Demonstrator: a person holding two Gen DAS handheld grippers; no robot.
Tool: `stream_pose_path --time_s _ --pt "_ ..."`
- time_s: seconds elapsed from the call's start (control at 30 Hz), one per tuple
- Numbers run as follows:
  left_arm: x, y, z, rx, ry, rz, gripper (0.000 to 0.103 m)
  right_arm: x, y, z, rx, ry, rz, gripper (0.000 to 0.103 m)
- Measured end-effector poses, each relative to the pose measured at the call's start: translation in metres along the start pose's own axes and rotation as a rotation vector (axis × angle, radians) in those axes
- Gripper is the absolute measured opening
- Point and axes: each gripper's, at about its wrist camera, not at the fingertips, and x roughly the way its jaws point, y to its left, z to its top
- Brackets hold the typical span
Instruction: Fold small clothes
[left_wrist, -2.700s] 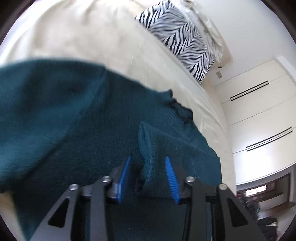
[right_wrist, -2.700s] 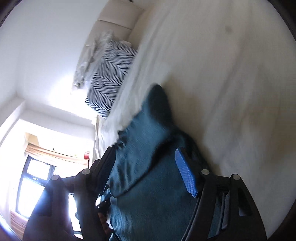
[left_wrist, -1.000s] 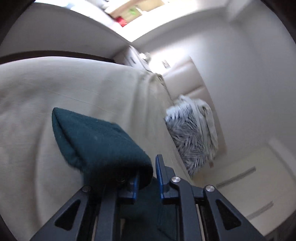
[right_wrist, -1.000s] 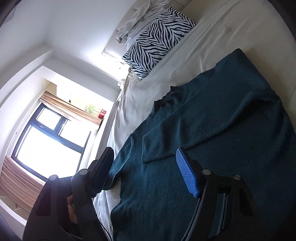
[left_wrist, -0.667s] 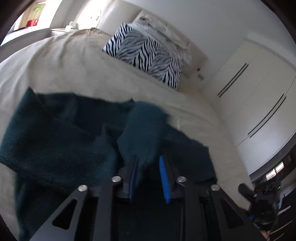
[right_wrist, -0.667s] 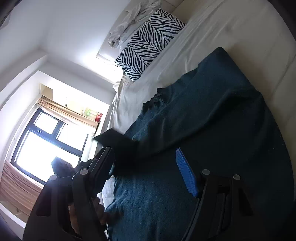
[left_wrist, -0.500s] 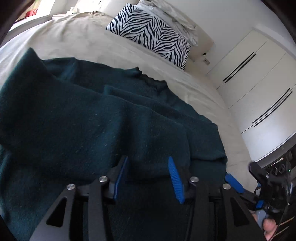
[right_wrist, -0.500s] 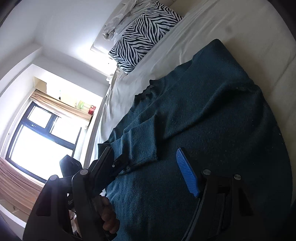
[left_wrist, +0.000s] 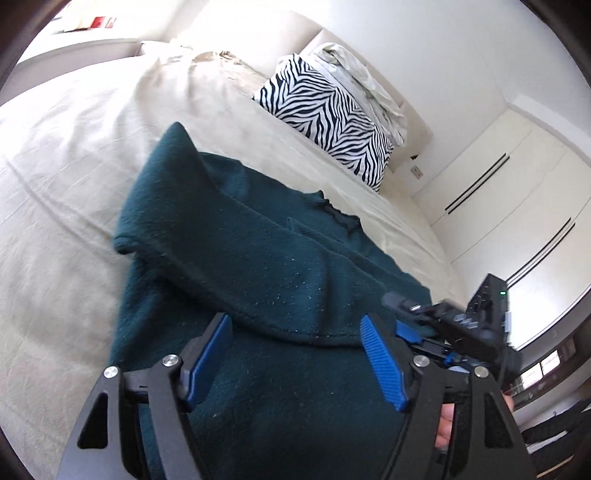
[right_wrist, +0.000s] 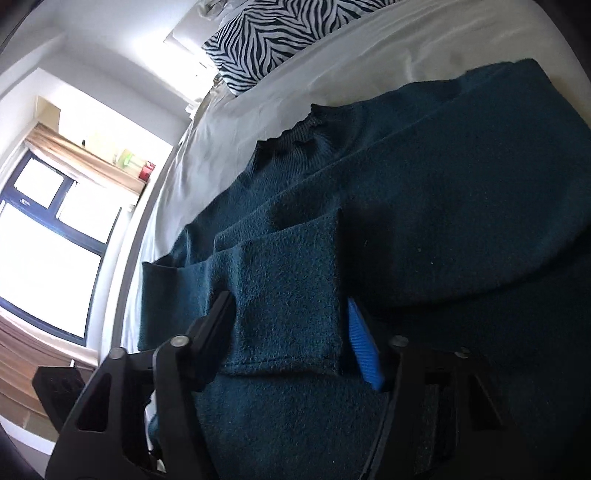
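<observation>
Folding is under way on a dark teal knitted sweater (left_wrist: 280, 266) that lies spread on the cream bedsheet (left_wrist: 62, 177) of the bed, its ribbed neckline towards the far zebra-striped pillow (left_wrist: 325, 114). Both sleeves look to be laid across the body already.

Seen from the left wrist, the left gripper (left_wrist: 295, 354) hangs over the near part of the sweater with its blue pads wide apart; its jaws have just been opening, and nothing is pinched between them, only the flat knit underneath. The right gripper (right_wrist: 291, 332) has just been closing: the cuff end of the folded sleeve (right_wrist: 291, 291) sits between its black finger and its blue pad. The pads stand just beside the cuff's edges, but I cannot tell whether they already press on it.

The step in hand is probably to square this sleeve on the body. To do it well, the right gripper should bite only the sleeve layer, not the body beneath, and pull the cuff straight so it lies parallel to the side seam. The left gripper, being free, could press the fold line near the shoulder so the thick knit does not creep. Any lift should be low, or the loosely draped other sleeve may slide off.
</observation>
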Motion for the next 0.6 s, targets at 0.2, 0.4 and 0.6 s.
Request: stream_pose_path --time_s 0.2,0.4,0.6 --pt "-0.03 -0.001 0.01 -0.004 -0.045 -0.056 0.074 -0.009 0.021 0.005 -0.132 -0.033 -0.096 0.007" --pt "-0.058 0.011 0.039 -0.006 -0.118 -0.04 0.07 -0.046 0.016 0.03 -0.166 -0.137 -0.15 0.006" --pt "-0.048 0.026 0.074 -0.018 -0.112 -0.001 0.034 -0.059 -0.019 0.049 -0.128 -0.157 -0.21 0.006"
